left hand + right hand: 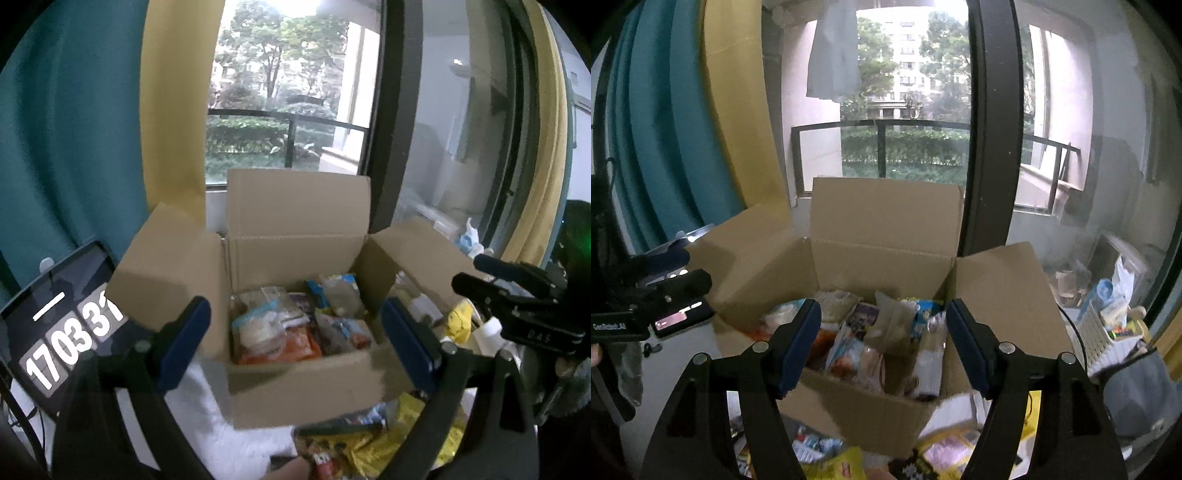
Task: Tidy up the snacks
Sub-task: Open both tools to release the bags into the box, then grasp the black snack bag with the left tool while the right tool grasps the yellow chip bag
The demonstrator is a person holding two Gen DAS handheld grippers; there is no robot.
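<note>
An open cardboard box (pixel 303 384) stands on the table with its flaps up, also in the right wrist view (pixel 871 417). It holds several snack packets (pixel 295 325), also visible from the right (pixel 879 339). My left gripper (pixel 295 339) is open and empty, hovering in front of the box. My right gripper (pixel 882 343) is open and empty, just above the box's near rim. The right gripper also shows at the right of the left wrist view (pixel 480 273); the left gripper shows at the left of the right wrist view (pixel 690 269). Loose yellow snack packets (pixel 373 443) lie in front of the box.
A tablet showing a clock (pixel 62 332) leans at the left. A white basket of items (pixel 1108 332) stands at the right. More loose packets (pixel 831 458) lie on the white table near the front. A window and curtains stand behind the box.
</note>
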